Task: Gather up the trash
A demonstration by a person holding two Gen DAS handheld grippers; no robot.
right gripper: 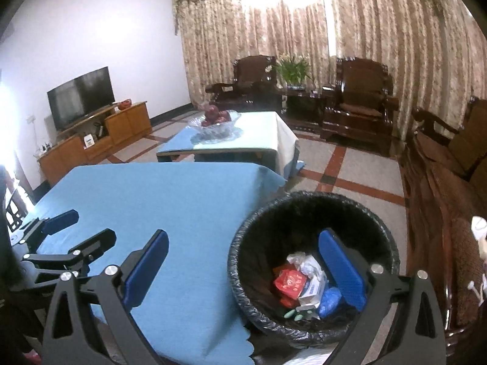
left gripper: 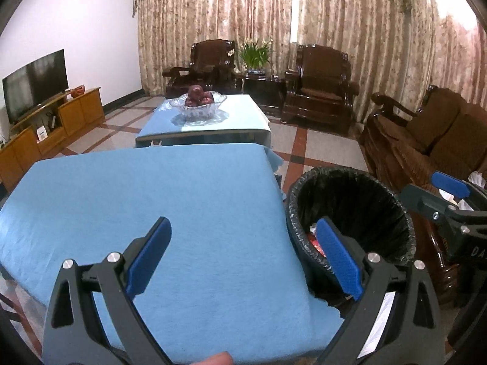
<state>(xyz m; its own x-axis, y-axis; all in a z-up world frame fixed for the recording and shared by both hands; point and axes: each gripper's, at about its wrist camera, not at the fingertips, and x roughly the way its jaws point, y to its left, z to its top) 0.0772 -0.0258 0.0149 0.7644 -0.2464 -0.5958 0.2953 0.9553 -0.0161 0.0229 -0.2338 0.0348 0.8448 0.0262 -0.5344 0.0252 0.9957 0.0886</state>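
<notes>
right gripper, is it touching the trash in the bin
Apart. The right wrist view shows the right gripper open and empty above the bin, with the trash lying at the bottom.

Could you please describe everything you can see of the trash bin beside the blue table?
The trash bin is round and dark, lined with a crinkled black plastic bag folded over its rim. It stands upright on the tiled floor, close against the corner of the blue-clothed table. Inside lie a red packet, crumpled white paper, a white box and something blue. Neither gripper touches it.
</notes>
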